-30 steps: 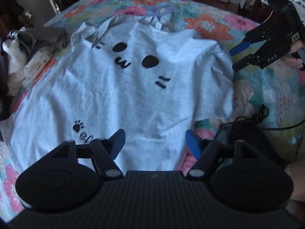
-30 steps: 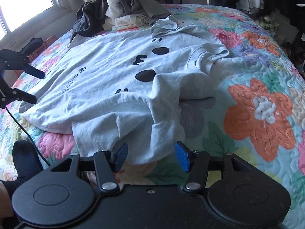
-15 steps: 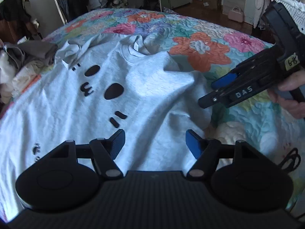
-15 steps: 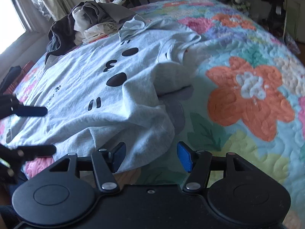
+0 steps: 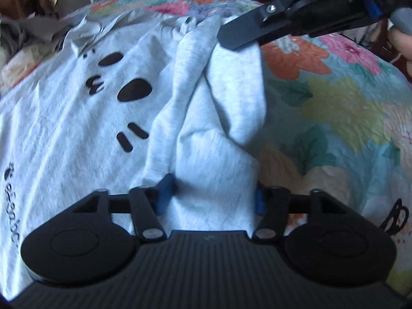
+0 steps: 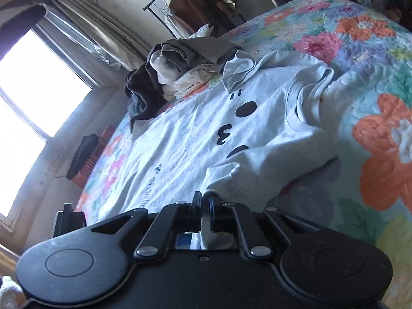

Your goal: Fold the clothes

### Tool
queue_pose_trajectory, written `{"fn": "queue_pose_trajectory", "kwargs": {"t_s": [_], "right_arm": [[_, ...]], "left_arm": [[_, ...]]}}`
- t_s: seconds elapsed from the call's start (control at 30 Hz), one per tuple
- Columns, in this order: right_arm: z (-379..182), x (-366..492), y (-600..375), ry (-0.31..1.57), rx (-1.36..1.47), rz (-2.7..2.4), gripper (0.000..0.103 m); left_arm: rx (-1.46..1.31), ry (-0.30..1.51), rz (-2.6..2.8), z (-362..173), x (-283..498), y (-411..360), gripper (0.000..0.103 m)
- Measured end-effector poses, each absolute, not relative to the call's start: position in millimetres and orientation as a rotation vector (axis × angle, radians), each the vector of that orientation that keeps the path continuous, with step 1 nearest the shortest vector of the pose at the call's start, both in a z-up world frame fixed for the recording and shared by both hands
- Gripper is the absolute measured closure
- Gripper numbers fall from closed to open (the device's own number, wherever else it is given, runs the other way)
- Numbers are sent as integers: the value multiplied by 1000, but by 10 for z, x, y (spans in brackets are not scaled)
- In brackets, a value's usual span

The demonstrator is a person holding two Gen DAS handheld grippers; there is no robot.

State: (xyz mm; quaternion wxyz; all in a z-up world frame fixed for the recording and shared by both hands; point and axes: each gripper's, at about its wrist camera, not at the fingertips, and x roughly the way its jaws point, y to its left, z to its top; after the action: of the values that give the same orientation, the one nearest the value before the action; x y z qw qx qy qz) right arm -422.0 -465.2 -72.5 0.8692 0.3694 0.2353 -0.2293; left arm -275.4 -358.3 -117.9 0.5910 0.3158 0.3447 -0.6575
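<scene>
A light grey T-shirt [image 5: 64, 118] with a black cat face lies spread on a flowered quilt [image 5: 334, 97]; it also shows in the right wrist view [image 6: 195, 139]. My left gripper [image 5: 211, 193] is open, its blue pads either side of a bunched fold of the shirt's side edge. My right gripper [image 6: 204, 206] is shut on the shirt's sleeve edge, with cloth pinched between the pads. In the left wrist view the right gripper [image 5: 247, 33] holds that cloth lifted above the shirt.
A heap of dark and white clothes [image 6: 180, 69] lies at the far side of the bed beyond the shirt. A window [image 6: 31, 97] with curtains is at the left. A black cable [image 5: 394, 216] lies on the quilt at the right.
My right gripper has shut on the shirt's sleeve edge and lifted it up. My left gripper has moved forward so that a fold of the shirt sits between its open pads.
</scene>
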Motion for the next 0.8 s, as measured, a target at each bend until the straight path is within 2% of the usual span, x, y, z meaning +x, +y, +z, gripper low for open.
{"fn": "queue_pose_trajectory", "kwargs": {"t_s": [0.07,0.2,0.27,0.4,0.5,0.6,0.67,0.8], "right_arm": [[-759,-4067,-4707,561,722,-540,92],[-733,-4010,-4540,670,605,-611,87],[-739,-4067,-4402,676,588,-586,68],[-857,-3946,-4146,787,479,-449,67],[-922,-3772,-4059,802,358,-419,67],[-959,-3749,-4199,707,460,-405,66],[-1008,-3739,-4340,634,547,-414,55],[-1102,-3602,-4559,604,659,-447,54]], "left_arm": [[573,946,-1512,-1200,-2478,-3627,77],[400,1062,-1522,-1190,-2165,-3592,83],[317,1139,-1512,-1206,-2039,-3592,85],[173,1204,-1533,-1174,-1843,-3521,86],[-9,1277,-1565,-1108,-1609,-3423,86],[-53,1260,-1520,-1000,-1443,-3333,86],[3,1206,-1422,-975,-1371,-3283,84],[-43,1241,-1284,-1150,-1113,-3215,83]]}}
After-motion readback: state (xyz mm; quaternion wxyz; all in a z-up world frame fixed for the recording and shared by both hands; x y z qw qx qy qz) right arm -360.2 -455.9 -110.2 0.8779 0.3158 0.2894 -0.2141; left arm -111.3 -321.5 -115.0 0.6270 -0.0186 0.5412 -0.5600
